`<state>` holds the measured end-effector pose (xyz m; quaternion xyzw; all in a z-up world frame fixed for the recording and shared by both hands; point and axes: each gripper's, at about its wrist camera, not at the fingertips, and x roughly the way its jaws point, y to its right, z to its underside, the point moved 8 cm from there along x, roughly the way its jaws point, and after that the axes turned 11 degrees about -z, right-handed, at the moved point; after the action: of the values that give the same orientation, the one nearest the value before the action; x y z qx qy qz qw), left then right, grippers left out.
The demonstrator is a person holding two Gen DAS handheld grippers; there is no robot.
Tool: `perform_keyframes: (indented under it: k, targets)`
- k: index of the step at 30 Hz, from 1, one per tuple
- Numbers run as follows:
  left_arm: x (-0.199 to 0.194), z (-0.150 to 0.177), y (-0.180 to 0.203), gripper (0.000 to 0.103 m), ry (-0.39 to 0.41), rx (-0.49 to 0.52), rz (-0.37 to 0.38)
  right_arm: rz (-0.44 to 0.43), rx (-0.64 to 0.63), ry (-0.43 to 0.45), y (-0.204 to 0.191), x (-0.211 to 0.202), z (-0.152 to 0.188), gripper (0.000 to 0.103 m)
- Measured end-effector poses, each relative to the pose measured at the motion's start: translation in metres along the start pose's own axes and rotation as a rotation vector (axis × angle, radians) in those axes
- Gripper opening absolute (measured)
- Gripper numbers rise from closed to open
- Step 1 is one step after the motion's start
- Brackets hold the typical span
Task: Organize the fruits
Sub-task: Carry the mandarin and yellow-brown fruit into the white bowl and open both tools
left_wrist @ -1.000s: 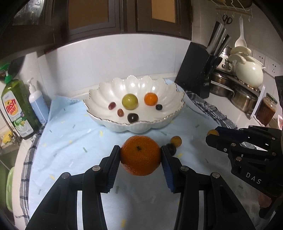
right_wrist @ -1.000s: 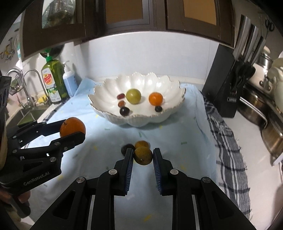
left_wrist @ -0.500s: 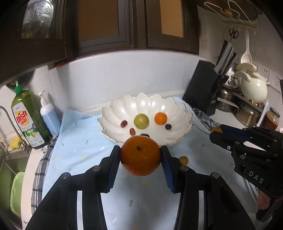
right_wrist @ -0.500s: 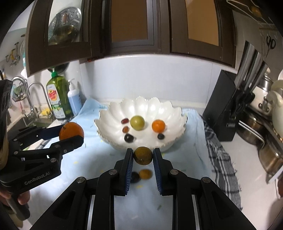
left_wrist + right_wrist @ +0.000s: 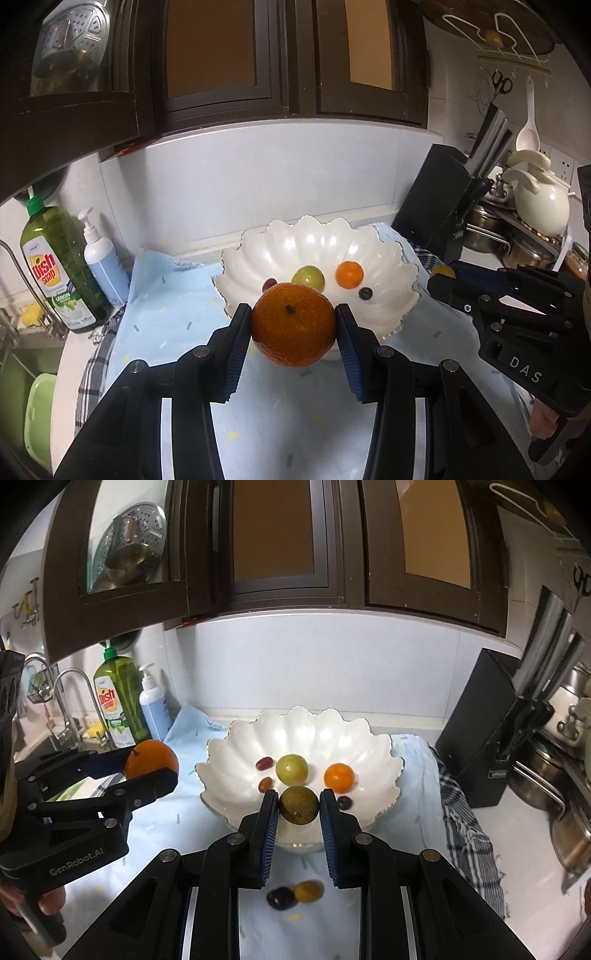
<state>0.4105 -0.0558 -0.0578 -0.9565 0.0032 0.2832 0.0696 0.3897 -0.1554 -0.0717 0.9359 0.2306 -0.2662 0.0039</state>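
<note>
White scalloped bowl (image 5: 369,738) is sitting on a light blue cloth (image 5: 177,823), holding 1 green fruit (image 5: 292,769), 1 small orange (image 5: 339,776), 2 red grapes (image 5: 264,763) and 1 dark berry (image 5: 345,802). Left gripper (image 5: 294,325) is pinching a large orange (image 5: 294,325) in the air before the bowl. Right gripper (image 5: 298,805) is pinching a brownish-green fruit (image 5: 298,805) above the bowl's near rim. 2 small fruits (image 5: 295,894) are lying on the cloth below, touching each other.

"dish soap" on green bottle (image 5: 55,273); "DAS" on right gripper (image 5: 441,277); "GenRobot.AI" on left gripper (image 5: 147,771)
</note>
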Motion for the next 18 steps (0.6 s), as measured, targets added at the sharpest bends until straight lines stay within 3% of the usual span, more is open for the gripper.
perform_keyframes:
  k: [8, 18]
  targets:
    - [0.027, -0.019, -0.006, 0.045, -0.002, 0.01, -0.002, -0.015, 0.015, -0.027, 0.01, 0.029, -0.016, 0.024]
    - [0.08, -0.032, -0.008, 0.045, -0.07, 0.012, 0.013, -0.008, -0.006, -0.089, 0.02, 0.071, -0.03, 0.024]
